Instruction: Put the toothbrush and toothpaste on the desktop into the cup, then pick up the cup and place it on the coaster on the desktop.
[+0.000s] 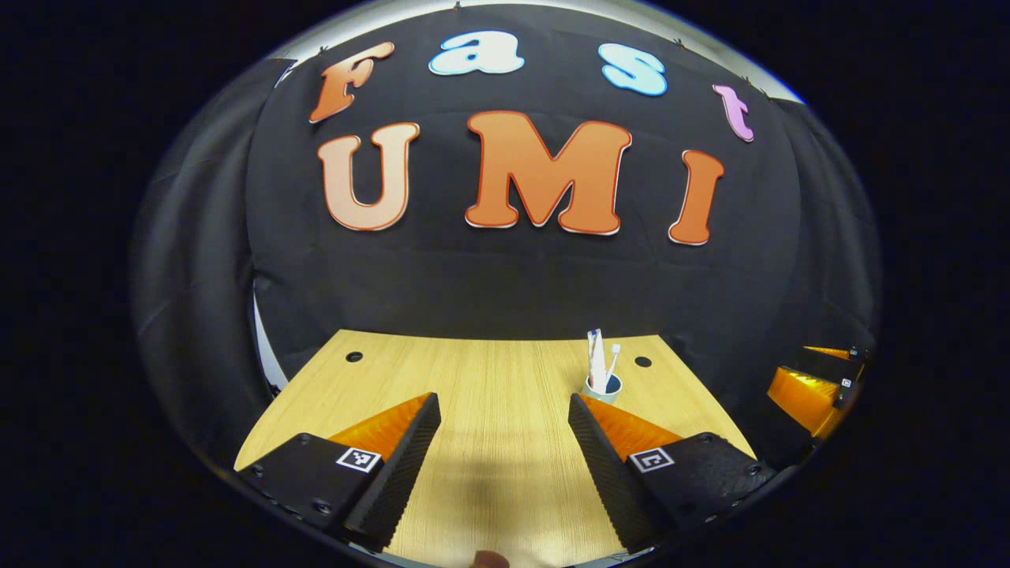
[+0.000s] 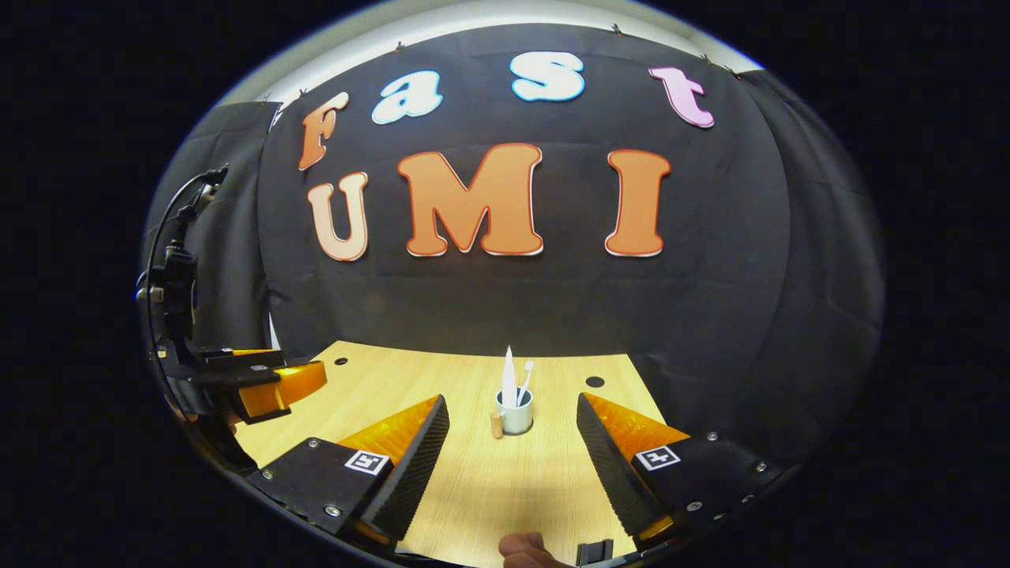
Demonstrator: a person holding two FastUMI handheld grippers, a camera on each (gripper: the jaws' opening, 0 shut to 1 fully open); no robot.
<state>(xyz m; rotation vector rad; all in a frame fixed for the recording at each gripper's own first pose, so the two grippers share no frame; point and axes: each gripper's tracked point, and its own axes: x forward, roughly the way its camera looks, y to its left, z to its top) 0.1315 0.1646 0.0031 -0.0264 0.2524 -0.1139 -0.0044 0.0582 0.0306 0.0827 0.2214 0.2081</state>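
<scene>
Toothbrush [image 2: 526, 371] and toothpaste [image 2: 509, 369] stand in the cup [image 2: 516, 415] at mid-desktop [image 2: 489, 481], with both the left gripper [image 1: 505, 430] and right gripper [image 2: 513, 434] wide open and empty, so the remaining step appears to be grasping the cup for transfer to the coaster, whose position cannot be determined.

Count on the desktop [image 2: 473, 489]: one cup [image 2: 515, 414], standing far centre. Inside it, one toothbrush [image 2: 526, 372] and one toothpaste tube [image 2: 509, 371], both upright. One small tan item, possibly the coaster [image 2: 495, 424], touches the cup's left side; identity not confirmed. Three round holes in the desktop: one at far left [image 2: 340, 361], one at far right [image 2: 595, 382], and one further at far left in the left gripper view. Grippers counted: two, the left gripper [image 1: 505, 418] and the right gripper [image 2: 513, 422], jaws apart on both.
</scene>
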